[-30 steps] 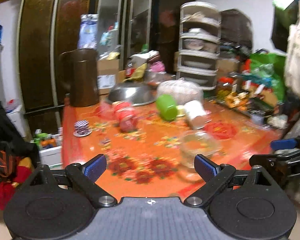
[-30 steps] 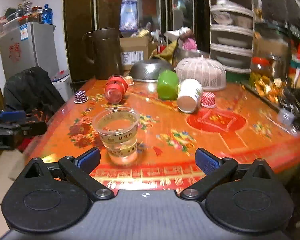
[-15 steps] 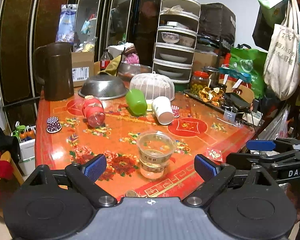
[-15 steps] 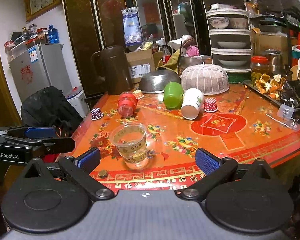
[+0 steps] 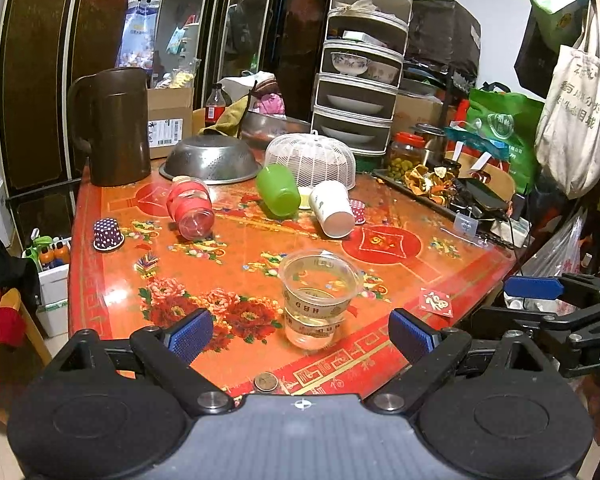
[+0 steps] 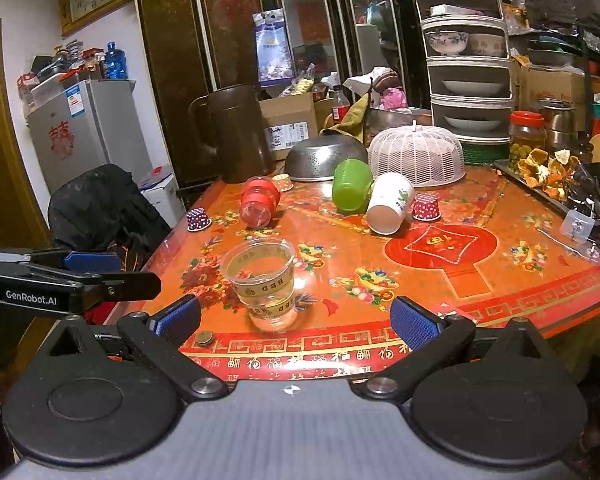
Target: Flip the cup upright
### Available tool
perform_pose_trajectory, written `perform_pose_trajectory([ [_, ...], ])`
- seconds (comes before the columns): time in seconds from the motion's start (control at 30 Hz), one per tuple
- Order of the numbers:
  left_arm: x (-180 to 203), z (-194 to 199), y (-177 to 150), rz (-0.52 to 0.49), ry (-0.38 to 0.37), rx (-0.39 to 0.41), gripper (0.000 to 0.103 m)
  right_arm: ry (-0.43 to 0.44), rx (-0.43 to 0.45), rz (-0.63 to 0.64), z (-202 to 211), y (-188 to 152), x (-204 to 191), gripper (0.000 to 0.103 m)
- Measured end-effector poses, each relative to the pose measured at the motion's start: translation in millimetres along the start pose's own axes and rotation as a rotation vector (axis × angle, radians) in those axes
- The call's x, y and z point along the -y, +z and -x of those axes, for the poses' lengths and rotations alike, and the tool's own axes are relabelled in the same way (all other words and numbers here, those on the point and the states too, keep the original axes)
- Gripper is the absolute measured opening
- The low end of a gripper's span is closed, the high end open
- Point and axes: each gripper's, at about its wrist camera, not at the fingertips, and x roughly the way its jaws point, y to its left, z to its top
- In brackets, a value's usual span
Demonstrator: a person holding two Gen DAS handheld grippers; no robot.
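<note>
A clear plastic cup [image 5: 318, 298] stands upright near the front edge of the red patterned table [image 5: 396, 276]; it also shows in the right wrist view [image 6: 264, 284]. A green cup [image 5: 278, 190], a white paper cup [image 5: 334, 210] and a red jar [image 5: 190, 208] lie on their sides further back, and show in the right wrist view as green cup [image 6: 352, 186], white cup [image 6: 390, 208] and red jar [image 6: 258, 202]. My left gripper [image 5: 300, 336] is open and empty, just short of the clear cup. My right gripper [image 6: 296, 318] is open and empty, off the table's front edge.
A brown jug [image 5: 112, 126], an upturned metal colander [image 5: 212, 160], a white mesh food cover [image 5: 310, 158] and a stacked dish rack [image 5: 362, 68] stand at the back. Small dotted paper cups [image 5: 107, 234] and a coin [image 5: 265, 382] lie on the table. A cluttered tray [image 5: 444, 188] is at right.
Both grippers have drawn back and risen from the table, so the clear cup and the lying cups look further away. Both stay open. No cup has moved.
</note>
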Motion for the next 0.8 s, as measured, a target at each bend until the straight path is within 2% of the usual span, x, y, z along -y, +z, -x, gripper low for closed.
perform_pose_trajectory([
  [0.8,1.3,-1.6,0.6,0.004,0.002,-0.005,0.096,0.029,0.002,-0.02,-0.2,-0.9,1.4,0.102],
])
